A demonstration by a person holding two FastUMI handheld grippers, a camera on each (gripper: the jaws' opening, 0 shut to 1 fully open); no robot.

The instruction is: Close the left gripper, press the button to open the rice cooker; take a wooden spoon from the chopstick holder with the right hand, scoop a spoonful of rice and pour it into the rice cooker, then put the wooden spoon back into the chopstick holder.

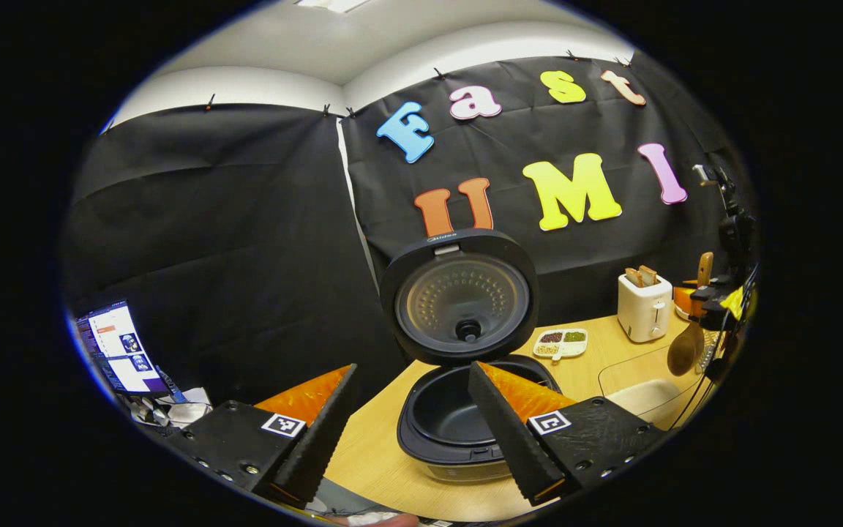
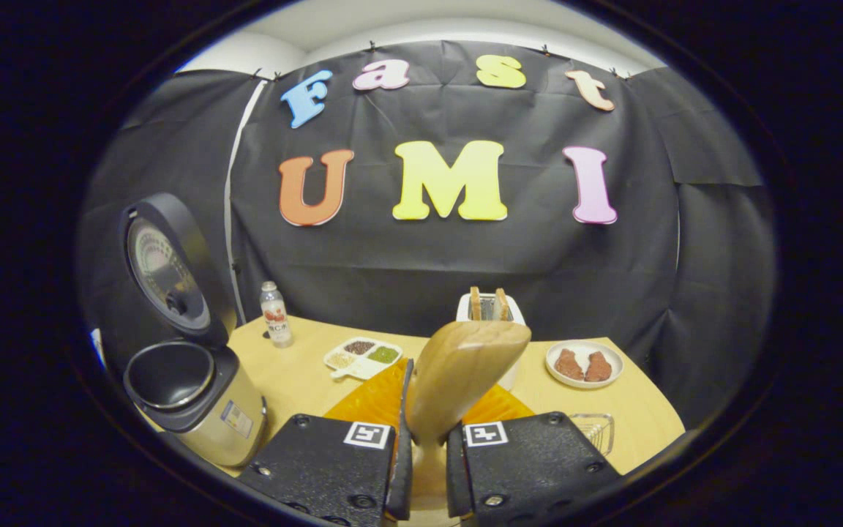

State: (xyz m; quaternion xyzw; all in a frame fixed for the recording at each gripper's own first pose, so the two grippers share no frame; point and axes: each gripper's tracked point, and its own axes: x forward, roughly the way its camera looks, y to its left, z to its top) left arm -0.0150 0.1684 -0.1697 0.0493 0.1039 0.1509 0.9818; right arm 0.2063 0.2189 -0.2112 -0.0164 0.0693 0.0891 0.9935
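**Rice cooker open; wooden spoon clamped in right gripper**

Setting: a booth walled in black cloth, with a light wooden table (image 2: 304, 380) as the work surface.

Left gripper view, left to right. A lit screen (image 1: 118, 348) sits at the far left edge, off the table, with crumpled white material beside it. The left gripper (image 1: 410, 417) hovers low in front of the rice cooker (image 1: 458, 424), its jaws spread wide and gripping nothing. The cooker stands between the two fingers as seen here, its lid (image 1: 459, 296) raised upright and the dark inner pot exposed. Behind and right of the cooker lies a divided white dish (image 1: 560, 342) of grains. Further right is a white toaster (image 1: 644, 306) with slices in its slots. At the far right the right gripper (image 1: 714, 304) holds the wooden spoon (image 1: 687, 344), bowl hanging downward, above a clear container (image 1: 645, 388).

Right gripper view, left to right. The rice cooker (image 2: 187, 395) stands at the table's left end, lid up. A small bottle (image 2: 275, 315) stands just behind it. The divided dish (image 2: 363, 356) is near centre. The right gripper (image 2: 425, 446) is clenched on the wooden spoon (image 2: 458, 380), both fingers pressing the handle, the bowl rising in front of the toaster (image 2: 491, 307). A plate (image 2: 584, 364) with brown pieces sits right of the toaster. A wire basket (image 2: 597, 432) shows at the lower right.
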